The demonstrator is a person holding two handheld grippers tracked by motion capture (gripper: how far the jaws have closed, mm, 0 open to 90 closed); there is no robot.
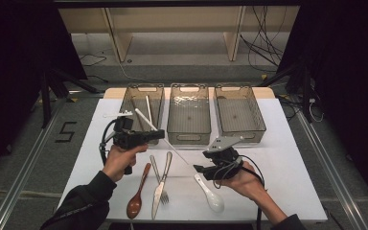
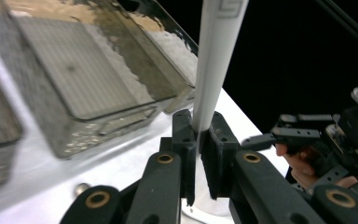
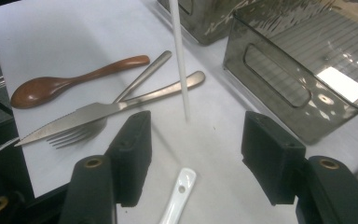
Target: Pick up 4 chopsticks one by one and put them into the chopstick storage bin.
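Observation:
My left gripper (image 1: 159,134) hangs above the white table, in front of the left bin, shut on a long white chopstick (image 1: 178,154). The stick slants from over that bin down toward the middle of the table. In the left gripper view the chopstick (image 2: 214,70) rises from between the closed jaws of that gripper (image 2: 198,126). My right gripper (image 1: 199,168) is low at centre right, open and holding nothing. The right gripper view shows a white ceramic spoon (image 3: 179,196) lying on the table under the gap of the right gripper (image 3: 193,154), its bowl (image 1: 213,199) nearer the front edge.
Three clear bins stand in a row at the back: left (image 1: 143,103) with white chopsticks inside, middle (image 1: 189,115), right (image 1: 239,115). A wooden spoon (image 1: 136,199), a knife (image 1: 158,191) and a fork (image 1: 156,167) lie front left of centre on the white mat (image 1: 282,163).

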